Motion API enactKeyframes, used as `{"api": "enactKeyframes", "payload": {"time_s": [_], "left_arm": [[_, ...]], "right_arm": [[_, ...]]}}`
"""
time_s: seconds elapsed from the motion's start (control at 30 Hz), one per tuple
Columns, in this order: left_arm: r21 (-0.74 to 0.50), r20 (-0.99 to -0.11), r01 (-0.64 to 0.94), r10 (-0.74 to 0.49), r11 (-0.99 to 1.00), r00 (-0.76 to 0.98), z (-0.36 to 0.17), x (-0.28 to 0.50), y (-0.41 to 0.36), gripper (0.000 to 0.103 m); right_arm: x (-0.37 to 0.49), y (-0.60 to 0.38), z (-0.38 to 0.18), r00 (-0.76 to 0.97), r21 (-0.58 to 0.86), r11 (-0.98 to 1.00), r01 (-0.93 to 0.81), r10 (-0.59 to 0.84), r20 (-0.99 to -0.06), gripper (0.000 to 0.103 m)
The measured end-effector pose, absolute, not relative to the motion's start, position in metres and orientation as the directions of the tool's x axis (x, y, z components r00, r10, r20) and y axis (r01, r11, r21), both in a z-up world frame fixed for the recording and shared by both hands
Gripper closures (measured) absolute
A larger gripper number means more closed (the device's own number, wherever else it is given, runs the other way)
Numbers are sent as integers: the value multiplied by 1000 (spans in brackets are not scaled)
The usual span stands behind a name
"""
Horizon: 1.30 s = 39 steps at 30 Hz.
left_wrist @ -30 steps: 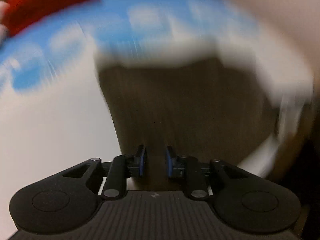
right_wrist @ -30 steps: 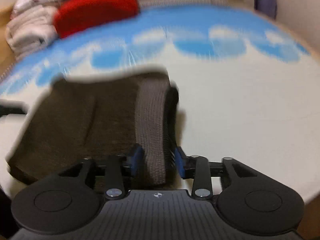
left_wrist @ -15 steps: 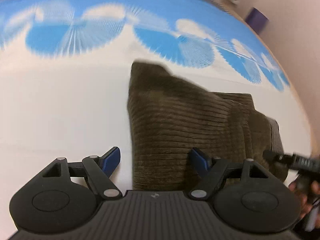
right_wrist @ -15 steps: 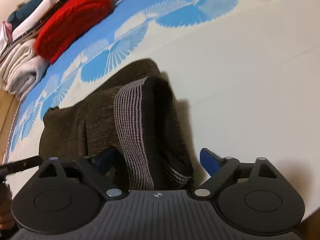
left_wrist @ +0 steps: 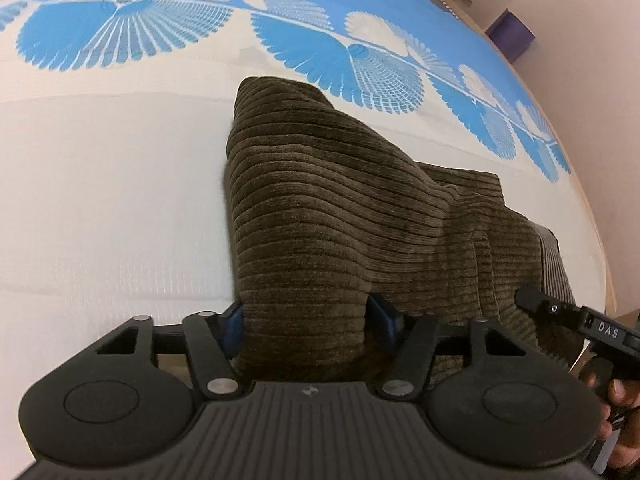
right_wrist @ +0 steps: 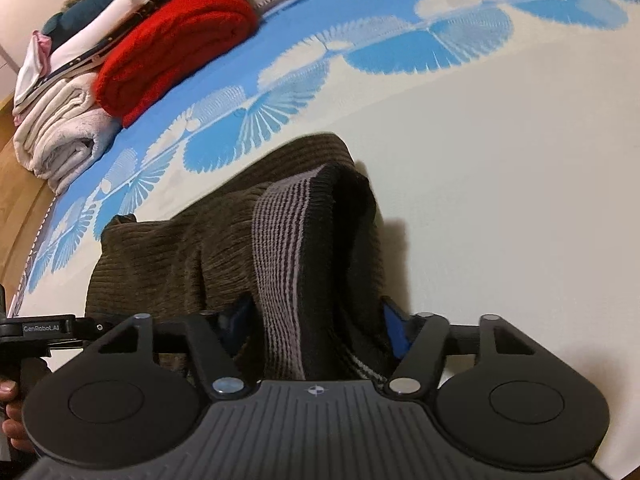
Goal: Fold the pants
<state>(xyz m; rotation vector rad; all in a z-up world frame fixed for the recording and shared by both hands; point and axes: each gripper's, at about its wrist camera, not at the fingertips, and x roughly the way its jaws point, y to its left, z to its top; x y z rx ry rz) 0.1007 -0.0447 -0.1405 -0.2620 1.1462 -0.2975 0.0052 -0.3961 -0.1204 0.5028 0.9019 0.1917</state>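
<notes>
The brown corduroy pants (left_wrist: 344, 208) lie folded into a thick bundle on the white and blue bedspread (left_wrist: 100, 184). My left gripper (left_wrist: 306, 320) has its blue pads closed around the bundle's near left end. My right gripper (right_wrist: 316, 320) is closed around the near right end, on the striped grey waistband (right_wrist: 280, 248); the pants (right_wrist: 168, 256) spread out to its left. The right gripper's finger also shows at the right edge of the left wrist view (left_wrist: 560, 312), and the left gripper at the left edge of the right wrist view (right_wrist: 44, 328).
A stack of folded laundry sits at the bed's far left corner: a red knit (right_wrist: 176, 44), a beige towel (right_wrist: 60, 136) and white and teal items. A purple box (left_wrist: 510, 38) stands by the wall beyond the bed. Wooden floor (right_wrist: 20, 208) borders the bed's left side.
Half a second ago both grippers were open beside the bundle's ends. Now both have closed in on the fabric. A second ago they carried the pants through the air.
</notes>
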Motion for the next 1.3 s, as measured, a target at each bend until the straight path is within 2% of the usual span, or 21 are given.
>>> {"api": "enactKeyframes", "payload": {"time_s": [0.3, 0.5, 0.83, 1.07, 1.3], "left_arm": [[-343, -828, 132, -366, 930, 425, -125, 89, -47, 55], [-329, -812, 155, -363, 931, 456, -112, 86, -48, 61], [-292, -783, 160, -332, 943, 526, -63, 110, -34, 65], [-282, -705, 198, -343, 939, 621, -13, 166, -16, 65], [-316, -593, 193, -352, 929, 724, 13, 209, 9, 63]], "right_arm": [[-1, -391, -109, 666, 469, 883, 22, 337, -666, 47], [0, -386, -96, 698, 459, 889, -1, 329, -636, 52], [25, -361, -59, 748, 416, 906, -82, 332, -576, 56], [76, -353, -8, 798, 396, 904, -164, 357, -486, 56], [131, -339, 28, 852, 365, 903, -226, 365, -377, 56]]}}
